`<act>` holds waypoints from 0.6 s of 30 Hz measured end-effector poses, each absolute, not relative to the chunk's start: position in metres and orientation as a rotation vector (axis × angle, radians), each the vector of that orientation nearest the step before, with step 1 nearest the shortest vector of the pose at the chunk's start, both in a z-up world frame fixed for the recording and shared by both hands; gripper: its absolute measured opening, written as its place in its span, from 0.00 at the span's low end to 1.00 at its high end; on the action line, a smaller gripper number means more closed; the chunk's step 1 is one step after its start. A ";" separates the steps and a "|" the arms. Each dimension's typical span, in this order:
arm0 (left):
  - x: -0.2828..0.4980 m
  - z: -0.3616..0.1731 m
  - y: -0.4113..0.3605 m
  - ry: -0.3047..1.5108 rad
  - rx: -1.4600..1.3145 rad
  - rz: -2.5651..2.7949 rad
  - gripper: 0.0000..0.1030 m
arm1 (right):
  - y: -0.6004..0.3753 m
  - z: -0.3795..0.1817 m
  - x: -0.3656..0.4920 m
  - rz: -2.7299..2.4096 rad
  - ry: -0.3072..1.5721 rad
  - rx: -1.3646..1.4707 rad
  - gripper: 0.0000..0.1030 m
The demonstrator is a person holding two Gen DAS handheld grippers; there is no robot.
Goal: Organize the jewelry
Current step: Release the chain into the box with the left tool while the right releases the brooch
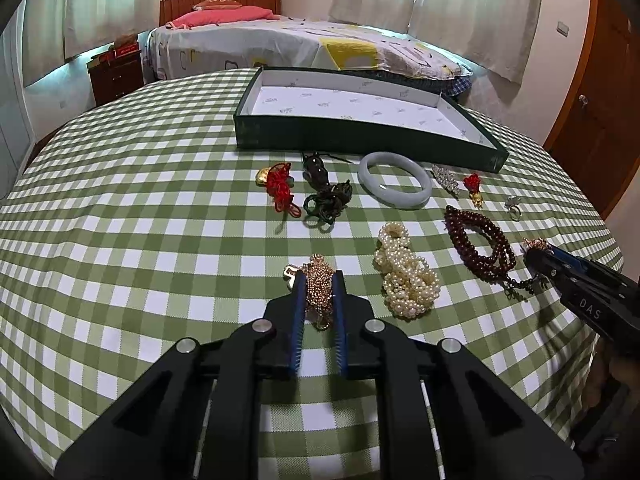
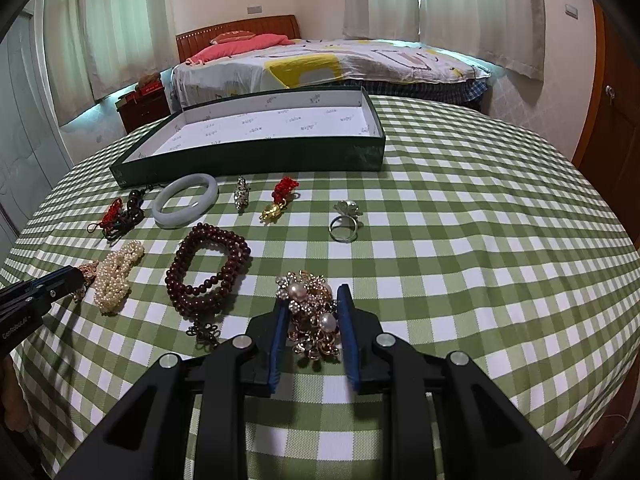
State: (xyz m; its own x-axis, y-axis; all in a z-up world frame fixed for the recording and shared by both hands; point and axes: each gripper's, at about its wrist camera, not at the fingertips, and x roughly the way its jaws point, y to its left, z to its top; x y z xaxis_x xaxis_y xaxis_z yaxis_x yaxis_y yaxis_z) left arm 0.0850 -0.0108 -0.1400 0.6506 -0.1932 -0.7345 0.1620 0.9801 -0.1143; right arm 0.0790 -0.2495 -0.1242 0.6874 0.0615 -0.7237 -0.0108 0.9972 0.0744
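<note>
My left gripper (image 1: pixel 318 280) is shut on a gold chain necklace (image 1: pixel 318 292) lying on the checked tablecloth. My right gripper (image 2: pixel 312 296) is closed around a gold and pearl brooch cluster (image 2: pixel 314 316). A dark green tray (image 1: pixel 360 136) with a white lining stands at the far side, also in the right wrist view (image 2: pixel 256 156). Between lie a pearl strand (image 1: pixel 406 274), dark red beads (image 1: pixel 480 244), a jade bangle (image 1: pixel 394 180), a ring (image 2: pixel 344 220), red tassel charms (image 1: pixel 280 188) and a dark cord pendant (image 1: pixel 324 196).
The round table (image 1: pixel 120 220) has a green and white checked cloth. A crystal clip (image 2: pixel 242 194) and a red-and-gold charm (image 2: pixel 280 200) lie before the tray. A bed (image 1: pixel 300 48) and a nightstand (image 1: pixel 116 74) stand behind the table.
</note>
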 end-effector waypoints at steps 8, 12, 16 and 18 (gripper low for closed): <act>0.084 -0.135 -0.004 0.814 -0.064 -0.193 0.12 | -0.249 -0.121 0.078 0.046 0.804 0.067 0.24; 0.082 -0.125 -0.002 0.781 -0.066 -0.187 0.12 | -0.249 -0.116 0.077 0.048 0.790 0.068 0.24; 0.082 -0.113 0.000 0.750 -0.070 -0.177 0.12 | -0.248 -0.106 0.076 0.053 0.768 0.065 0.24; 0.083 -0.104 0.001 0.729 -0.074 -0.176 0.12 | -0.247 -0.099 0.076 0.058 0.754 0.069 0.24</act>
State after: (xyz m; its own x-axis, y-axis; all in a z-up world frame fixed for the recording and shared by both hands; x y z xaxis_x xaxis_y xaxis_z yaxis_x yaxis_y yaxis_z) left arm 0.0829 0.0006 -0.1040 0.7318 -0.1855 -0.6558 0.1341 0.9826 -0.1283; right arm 0.0757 -0.2473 -0.0987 0.7278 0.0776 -0.6813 -0.0281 0.9961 0.0834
